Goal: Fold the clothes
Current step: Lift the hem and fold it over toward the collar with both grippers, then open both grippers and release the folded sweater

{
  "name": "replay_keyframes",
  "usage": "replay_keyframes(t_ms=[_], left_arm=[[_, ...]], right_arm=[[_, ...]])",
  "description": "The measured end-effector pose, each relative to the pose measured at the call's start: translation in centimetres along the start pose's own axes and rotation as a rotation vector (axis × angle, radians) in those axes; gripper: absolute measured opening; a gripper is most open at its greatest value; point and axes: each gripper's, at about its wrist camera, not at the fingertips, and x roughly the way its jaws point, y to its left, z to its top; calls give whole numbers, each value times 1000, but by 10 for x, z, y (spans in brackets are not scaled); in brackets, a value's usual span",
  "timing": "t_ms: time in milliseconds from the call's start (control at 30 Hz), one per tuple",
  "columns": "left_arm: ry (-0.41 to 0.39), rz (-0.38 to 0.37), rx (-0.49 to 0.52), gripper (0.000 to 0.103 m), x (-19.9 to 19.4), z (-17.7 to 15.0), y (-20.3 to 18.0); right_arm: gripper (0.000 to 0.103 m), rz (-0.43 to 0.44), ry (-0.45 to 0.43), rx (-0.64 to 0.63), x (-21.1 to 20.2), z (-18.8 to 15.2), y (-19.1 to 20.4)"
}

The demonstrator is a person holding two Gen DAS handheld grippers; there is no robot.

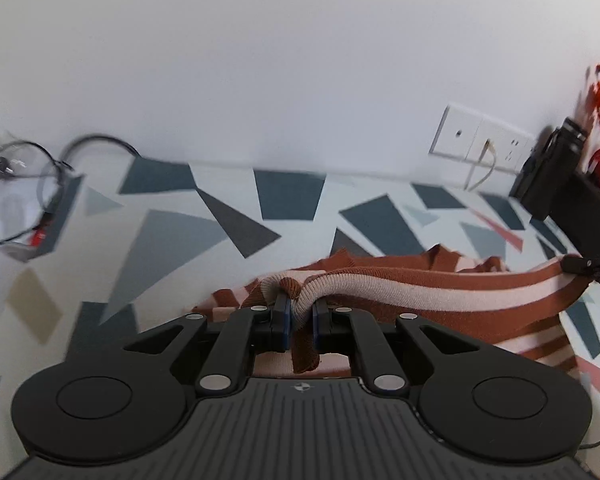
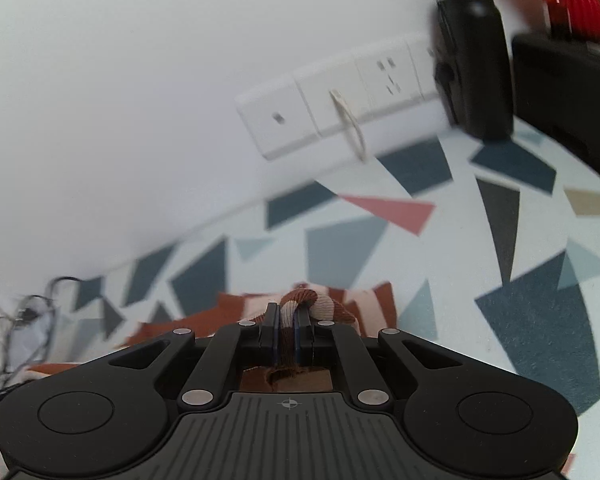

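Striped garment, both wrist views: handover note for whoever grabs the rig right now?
Left gripper: shut on the garment, a bunched edge pinched between its fingers.
Right gripper: shut on the garment too, pinching another bunched bit.
The garment's edge stretches between the two grippers, lifted; the rest lies rumpled on the patterned table.
Done: both grips taken, edge raised.
Left: no neat fold shows yet. Probably carry the edge over, lay it flat, then release.

Both grippers' jaws clamped tight
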Motion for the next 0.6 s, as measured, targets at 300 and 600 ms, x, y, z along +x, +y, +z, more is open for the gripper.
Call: replay_keyframes(t_ms=[300, 600], left_arm=[[91, -56, -32, 71, 38, -2, 23], [59, -137, 151, 81, 2, -6, -14]], right_arm=[[61, -129, -5, -41, 41, -9, 2], [71, -75, 46, -238, 14, -49, 40]])
